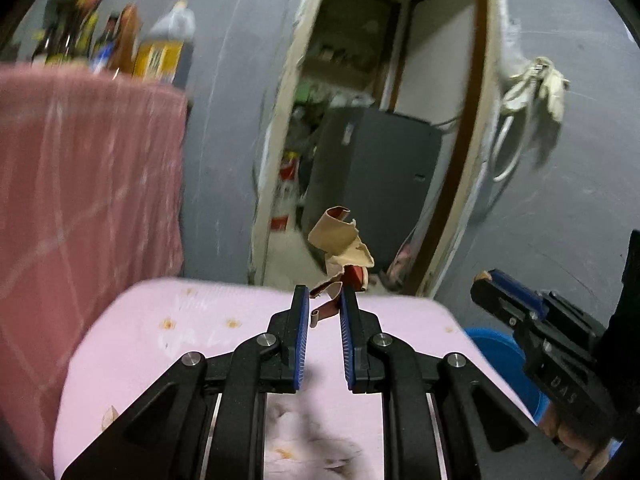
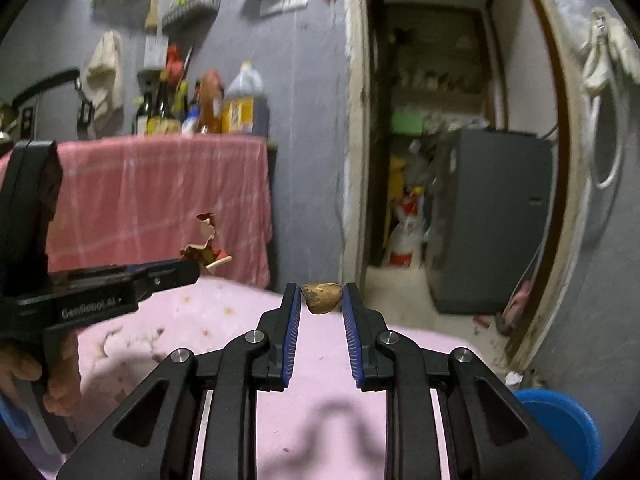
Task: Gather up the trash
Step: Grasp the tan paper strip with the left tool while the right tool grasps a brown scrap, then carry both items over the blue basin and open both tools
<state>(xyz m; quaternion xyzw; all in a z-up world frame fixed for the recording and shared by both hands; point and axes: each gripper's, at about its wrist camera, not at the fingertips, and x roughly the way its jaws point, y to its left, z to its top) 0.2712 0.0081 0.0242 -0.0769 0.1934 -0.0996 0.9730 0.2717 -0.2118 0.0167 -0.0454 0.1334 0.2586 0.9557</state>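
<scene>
Two grippers (image 1: 325,295) (image 2: 320,298) — trash in each

A crumpled strip of tan and red wrapper (image 1: 340,252) is gripped at its lower end by the jaws of the left gripper (image 1: 325,300), the rest standing up above the tips. Below lies a pink bench (image 1: 208,320) marked with orange spots. At the right, the right gripper (image 1: 486,280) is seen over a blue bin (image 1: 500,356). Bottles (image 1: 160,48) stand far left above a pink cloth (image 1: 88,168).

Dim indoor light, motion blur on background, fisheye bending and dark vignette at edges, soft shadows on pink tabletop (image 2: 332,420)
</scene>
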